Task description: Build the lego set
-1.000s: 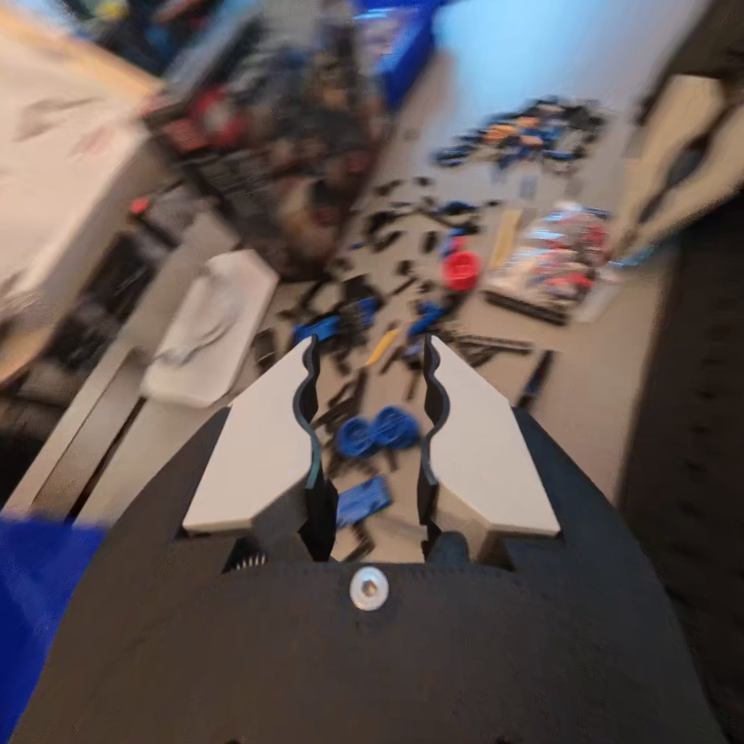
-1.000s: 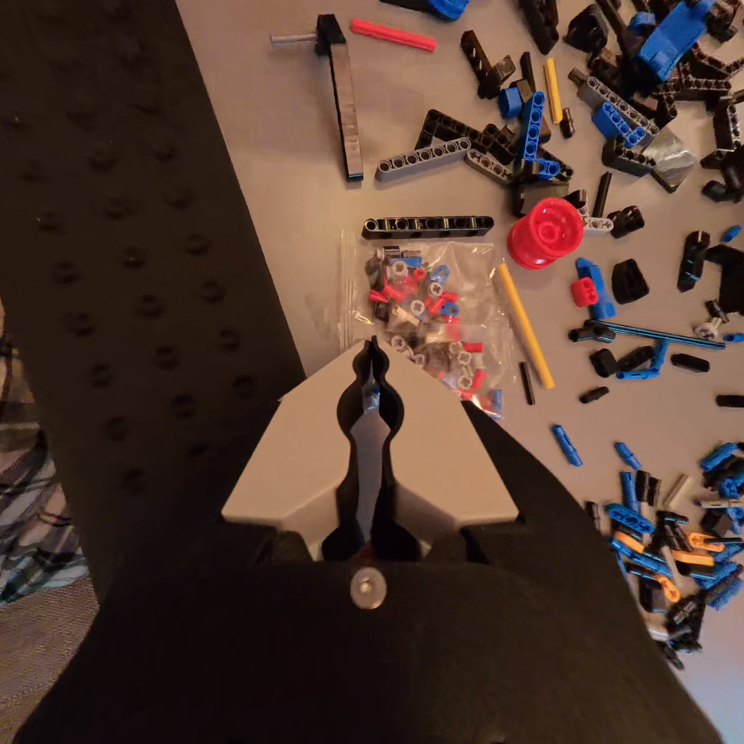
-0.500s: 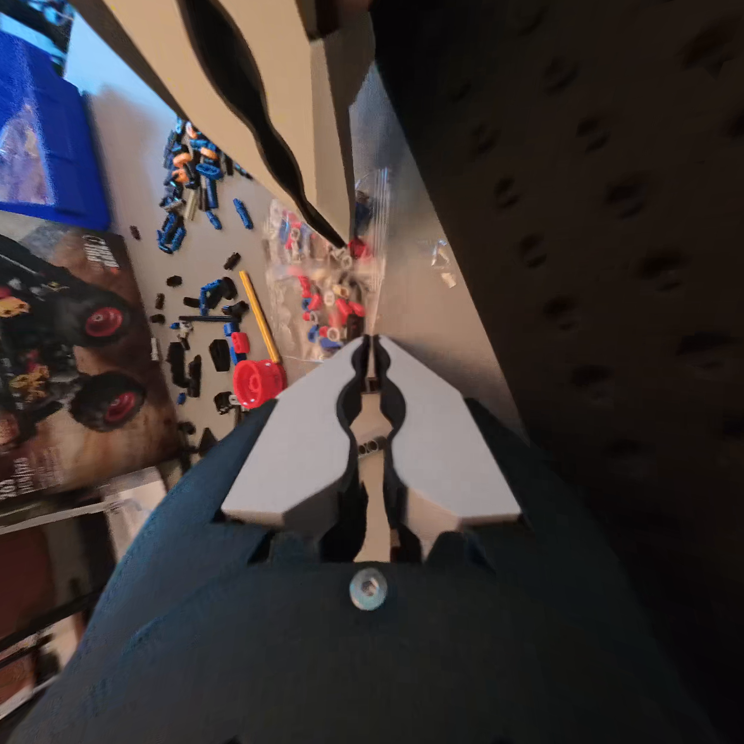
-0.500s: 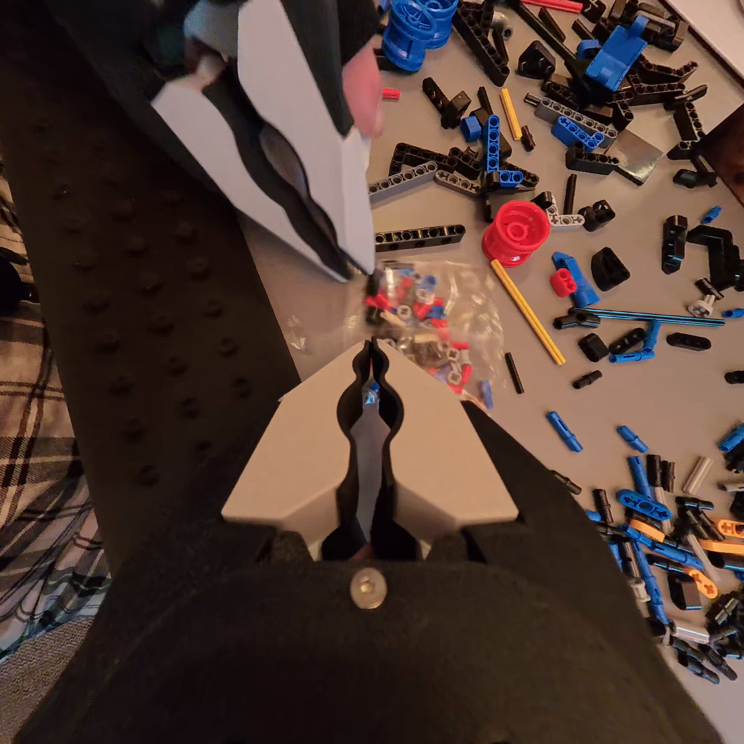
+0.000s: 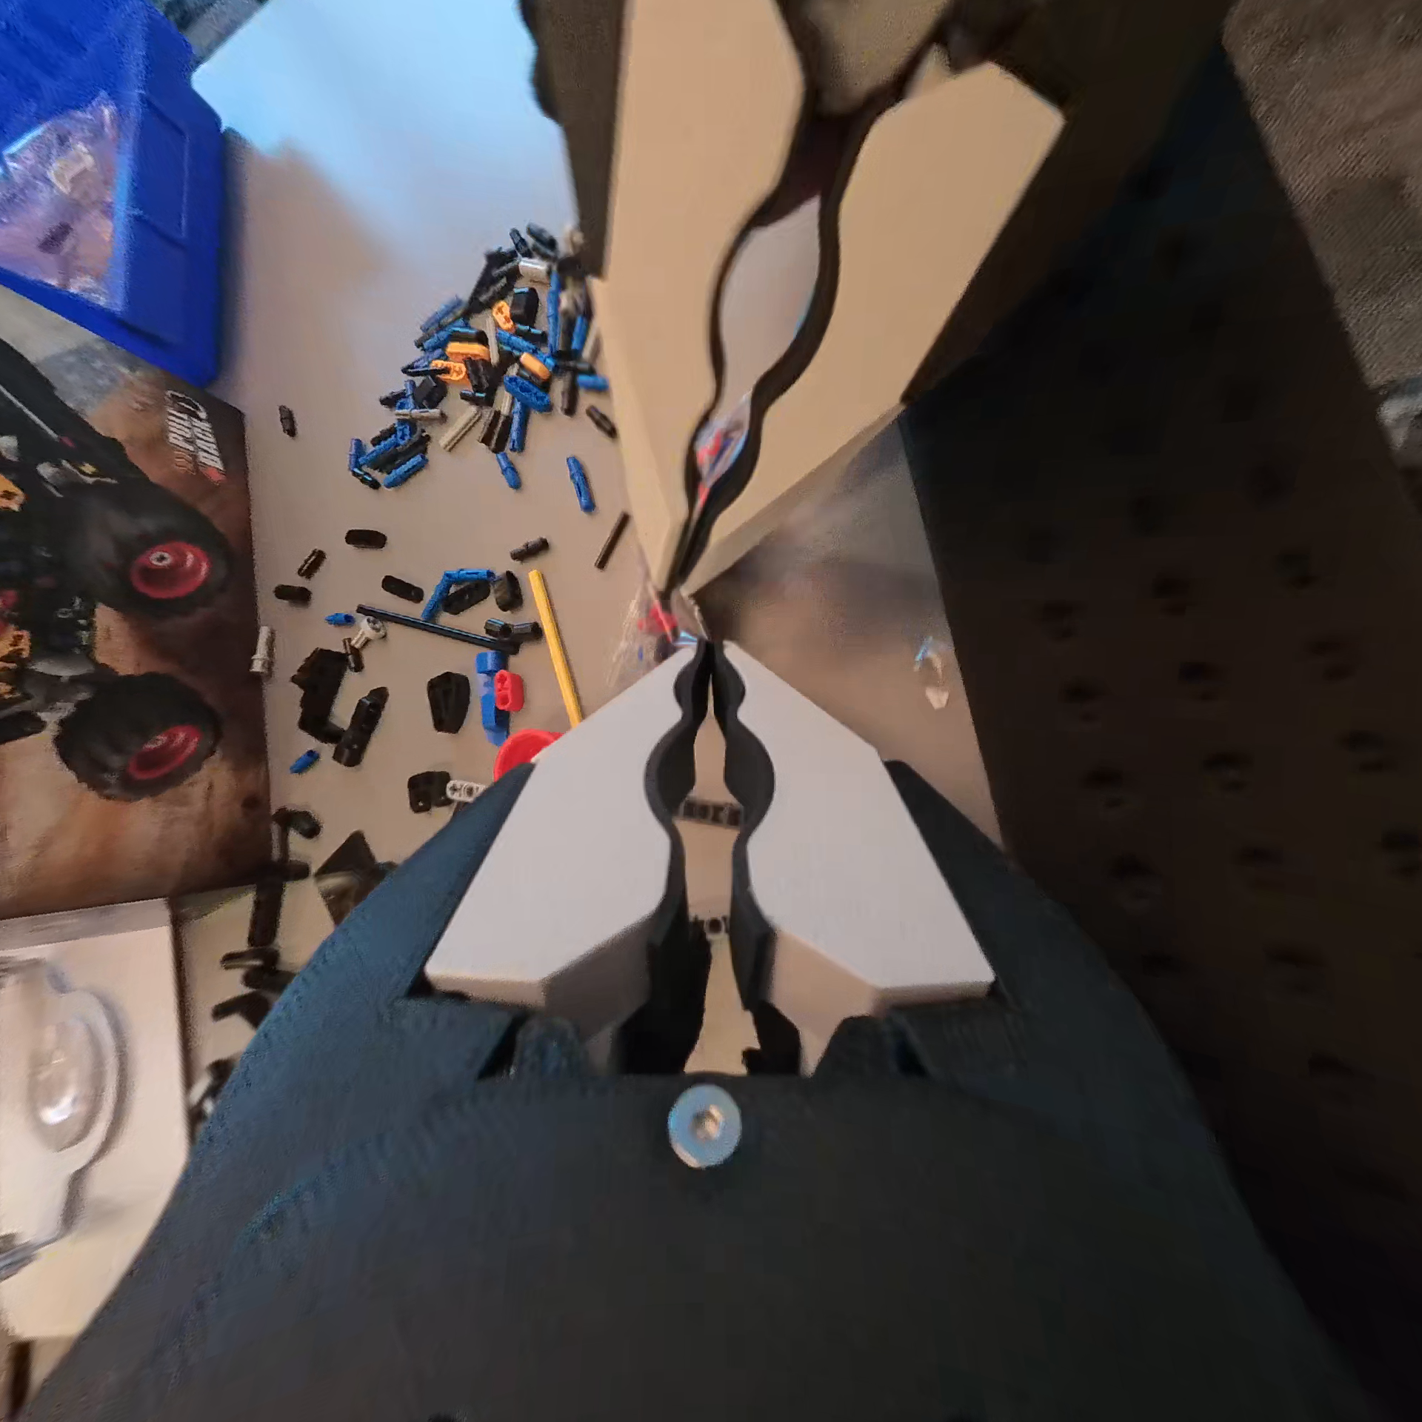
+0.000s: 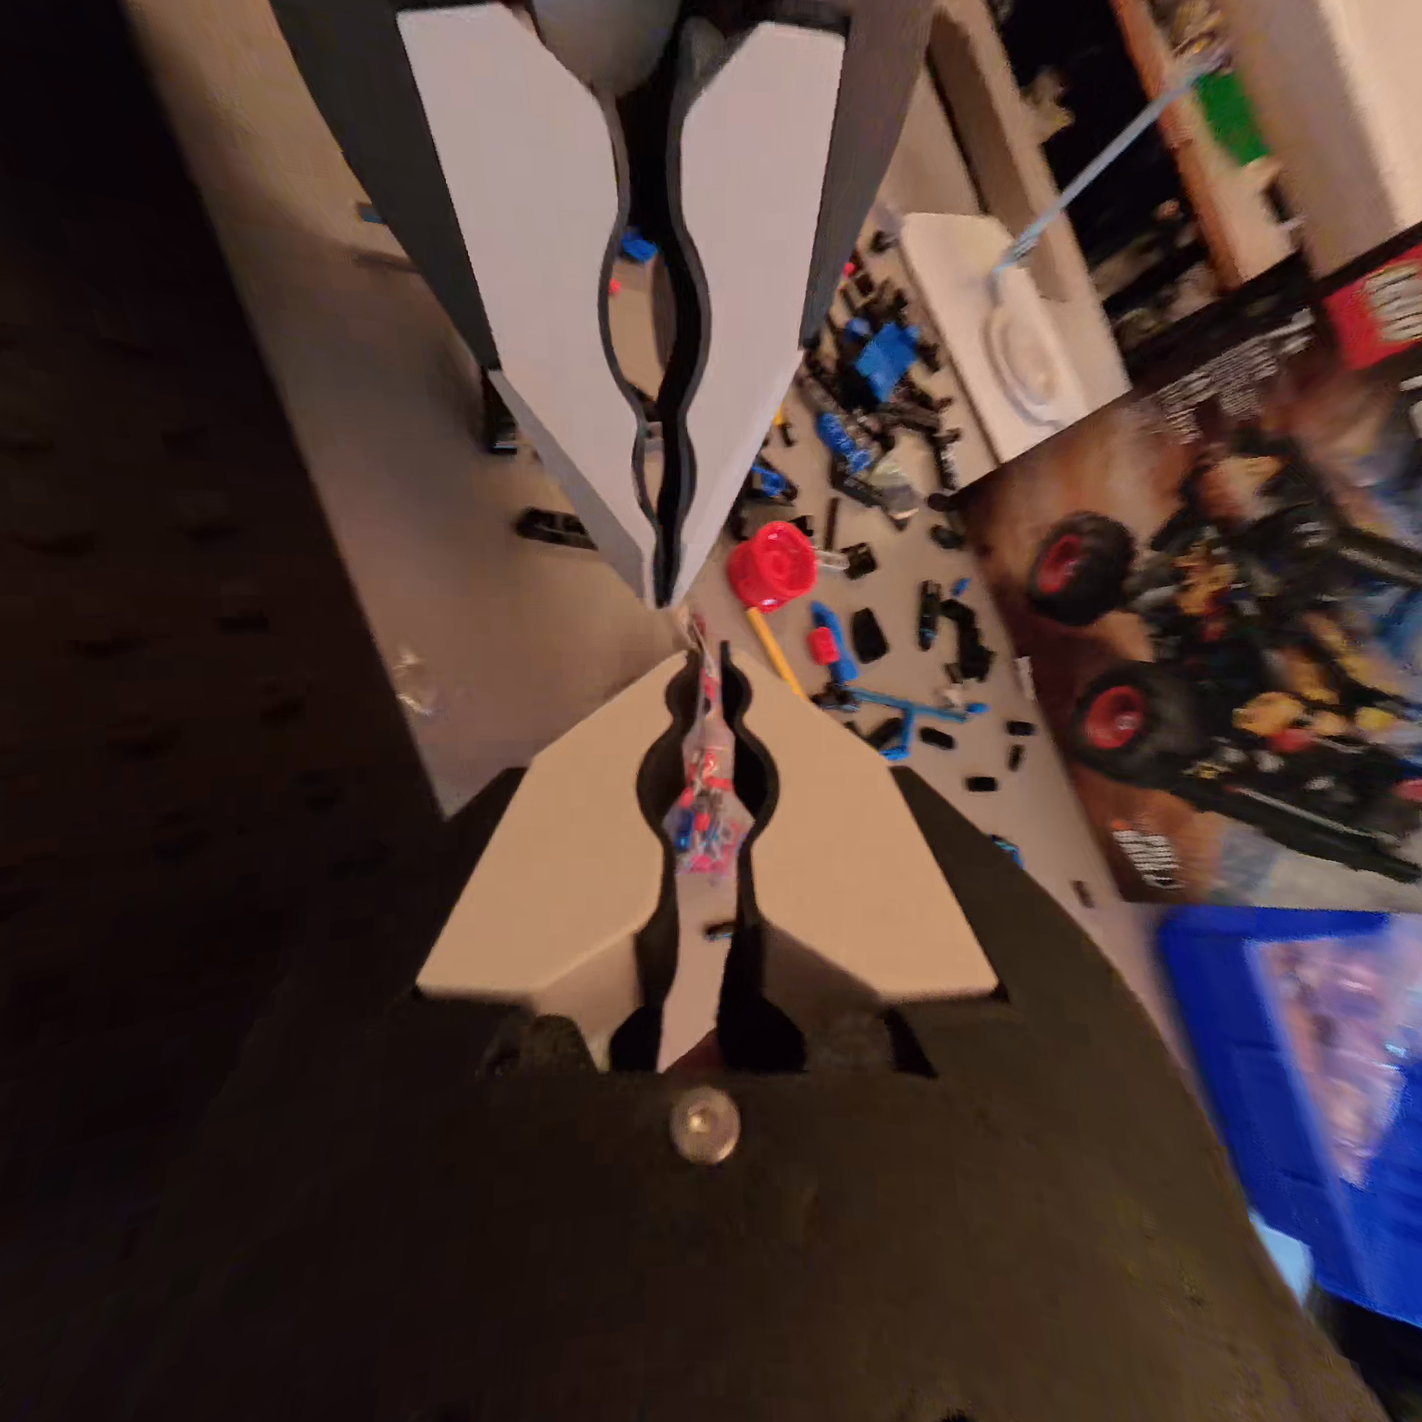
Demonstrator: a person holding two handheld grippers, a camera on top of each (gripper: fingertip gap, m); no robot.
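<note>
I am working over the desk (image 5: 323,231), where the printed set box (image 6: 1200,654) is lying at the right in my right view, with loose lego pieces (image 5: 477,385) scattering beside it and a red wheel hub (image 6: 769,573) sitting near the middle. My left claw (image 5: 704,654) and my right claw (image 6: 712,662) are meeting tip to tip, both pinching shut on the clear bag of small parts (image 6: 704,800), which is hanging above the desk.
</note>
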